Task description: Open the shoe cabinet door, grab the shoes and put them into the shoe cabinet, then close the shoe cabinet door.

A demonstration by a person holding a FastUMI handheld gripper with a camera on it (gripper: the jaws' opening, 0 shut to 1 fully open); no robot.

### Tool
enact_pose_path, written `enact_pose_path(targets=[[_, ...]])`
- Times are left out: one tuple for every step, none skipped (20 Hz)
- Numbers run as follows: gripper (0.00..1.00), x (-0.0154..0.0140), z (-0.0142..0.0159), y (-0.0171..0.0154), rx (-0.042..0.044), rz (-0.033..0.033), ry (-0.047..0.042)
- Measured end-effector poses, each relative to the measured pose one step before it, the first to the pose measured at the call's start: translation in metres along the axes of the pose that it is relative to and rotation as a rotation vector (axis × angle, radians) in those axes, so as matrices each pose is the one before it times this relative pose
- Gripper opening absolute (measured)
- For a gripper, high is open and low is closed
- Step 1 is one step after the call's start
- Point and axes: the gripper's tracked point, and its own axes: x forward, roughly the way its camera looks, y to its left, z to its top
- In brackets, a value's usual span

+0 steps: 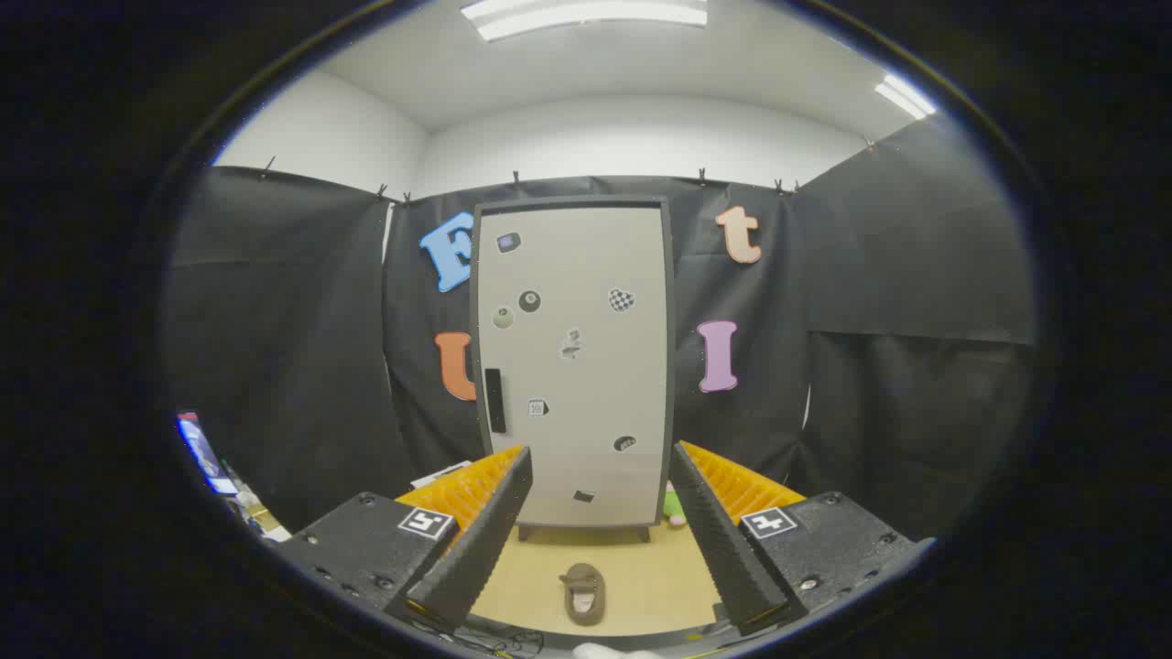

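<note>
The shoe cabinet stands upright against the booth's back wall, straight ahead beyond my fingers. Its pale door is closed and carries several small stickers and a dark vertical handle near its left edge. A brown slipper-like shoe lies on the tan floor in front of the cabinet, between my fingers and a little ahead of them. My gripper is open, with a wide gap between the fingers and nothing held.
A small green and pink object lies at the cabinet's lower right corner. Some clutter, including papers and a coloured item, lies off to the left by the wall.
</note>
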Motion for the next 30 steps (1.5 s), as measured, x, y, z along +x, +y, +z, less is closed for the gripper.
enact_pose_path(targets=[[0.99, -0.00159, 0.00018, -0.00054, -0.0002, -0.00417, -0.00363], [0.99, -0.0015, 0.0, -0.0009, 0.00001, -0.00365, 0.00022], [0.99, -0.0009, -0.0006, 0.00067, -0.00011, 0.00231, -0.00053], [0.99, -0.00051, 0.00197, 0.00073, -0.00192, 0.001, -0.00242], [0.99, -0.00117, 0.00229, 0.00151, -0.00392, -0.00043, -0.00495], [1.0, -0.00097, 0.00357, 0.00004, -0.00274, -0.00211, -0.00542], [0.99, -0.0012, 0.00083, -0.00039, -0.00166, -0.00216, -0.00587], [0.99, 0.00049, 0.00093, -0.00067, 0.0003, -0.00053, -0.00399], [0.99, -0.00042, 0.00041, -0.00056, -0.00059, -0.00357, -0.00514], [0.99, -0.00121, 0.00195, -0.00005, -0.00278, -0.00542, -0.00271], [0.99, -0.00119, -0.00042, -0.00181, -0.00044, -0.00501, -0.00216], [0.99, 0.0007, -0.00014, -0.0012, -0.0009, -0.0036, -0.00157], [0.99, 0.00007, -0.00045, 0.00258, -0.00143, 0.00129, 0.00109], [0.99, 0.00045, 0.00077, 0.00147, -0.00126, -0.00044, 0.00027], [0.99, -0.0002, -0.00099, 0.00099, -0.00422, -0.00108, 0.00388], [0.99, 0.00119, 0.0015, 0.00136, -0.00286, 0.00216, 0.00017], [0.99, 0.00166, -0.00156, 0.00229, -0.00137, -0.00059, 0.00345], [0.99, 0.00208, 0.00013, 0.0027, 0.00143, 0.00127, -0.00253], [0.99, 0.00276, 0.00188, 0.00185, 0.00285, -0.00235, -0.0029], [0.99, 0.00426, 0.00125, 0.00346, 0.00343, -0.00149, -0.00425], [0.99, 0.00404, -0.00073, 0.00348, 0.00588, -0.00067, -0.00242], [0.99, 0.00548, -0.00014, 0.00663, 0.0117, 0.0067, -0.00018], [0.99, 0.00727, -0.00021, 0.01004, 0.01316, 0.01601, -0.00247], [0.99, 0.00731, -0.00246, 0.00828, 0.00787, 0.00868, 0.00578], [0.99, 0.00832, -0.00384, 0.00839, -0.00368, 0.01461, 0.00797], [0.99, 0.01032, -0.00155, 0.00828, -0.00531, 0.01138, 0.00365], [0.99, 0.01118, -0.00182, 0.00828, -0.00544, 0.01005, 0.00333], [0.99, 0.01323, -0.00234, 0.00832, -0.00385, 0.00898, 0.00121], [0.99, 0.01325, -0.00142, 0.00832, -0.00114, 0.0087, 0.00095], [0.99, 0.01483, -0.00123, 0.00885, -0.00399, 0.00924, 0.00253]])
